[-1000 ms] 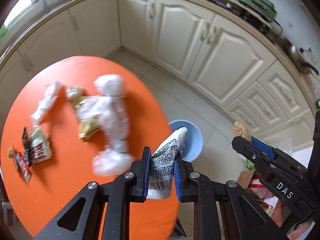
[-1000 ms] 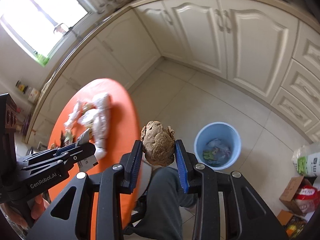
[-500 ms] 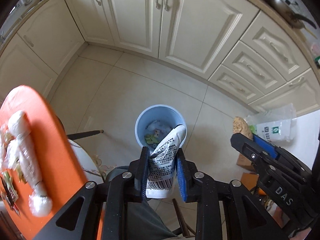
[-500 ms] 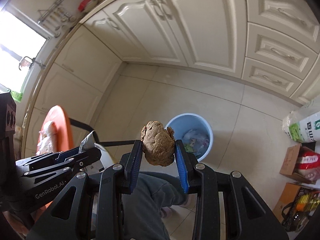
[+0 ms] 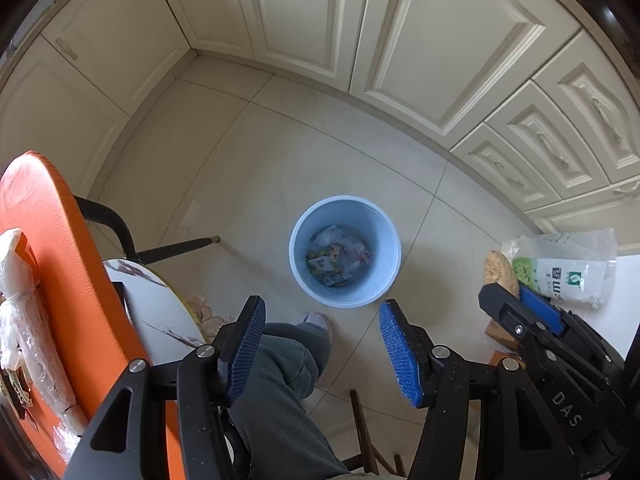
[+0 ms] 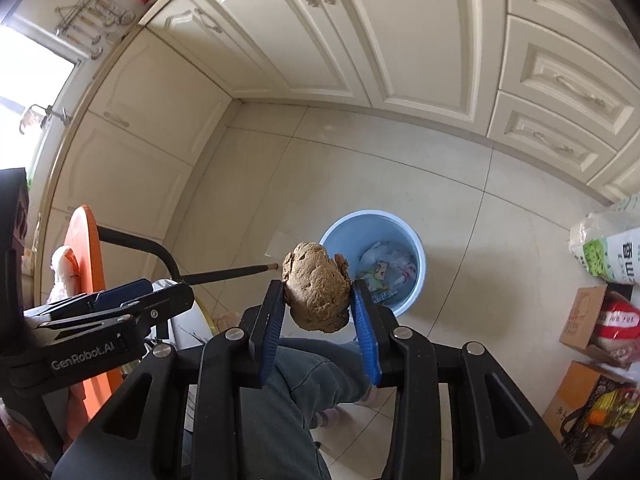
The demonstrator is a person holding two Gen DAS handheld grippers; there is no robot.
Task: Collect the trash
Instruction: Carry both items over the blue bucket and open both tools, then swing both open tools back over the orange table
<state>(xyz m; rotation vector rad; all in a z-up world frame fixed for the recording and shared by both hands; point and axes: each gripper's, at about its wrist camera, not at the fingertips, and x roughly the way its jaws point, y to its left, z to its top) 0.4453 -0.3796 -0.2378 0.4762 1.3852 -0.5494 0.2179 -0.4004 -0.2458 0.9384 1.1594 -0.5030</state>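
A light blue bin (image 5: 394, 240) stands on the tiled floor with several wrappers and plastic scraps inside. My left gripper (image 5: 320, 304) hangs above its near rim, pointing straight down, its jaws opening and nothing between the blue pads. My right gripper (image 6: 318, 286) is shut on a brown crumbly lump (image 6: 316, 304), held just left of the bin (image 6: 332, 232); its jaws are easing, pads still touching the lump. That lump (image 5: 500, 272) also shows at the right of the left wrist view. Clear plastic wrap (image 5: 24, 312) lies on the orange table (image 5: 60, 240).
A person's grey trouser leg (image 5: 280, 360) and slipper reach toward the bin. A white marbled stool (image 5: 152, 312) stands beside the table. Cream cabinets (image 5: 400, 60) line the far side. A green-and-white bag (image 5: 560, 272) and cardboard boxes (image 6: 588, 320) sit at the right.
Both grippers swung from the orange table over to the bin and sank lower. The left gripper opened and the printed wrapper it held is gone from its pads. The right still grips the lump.
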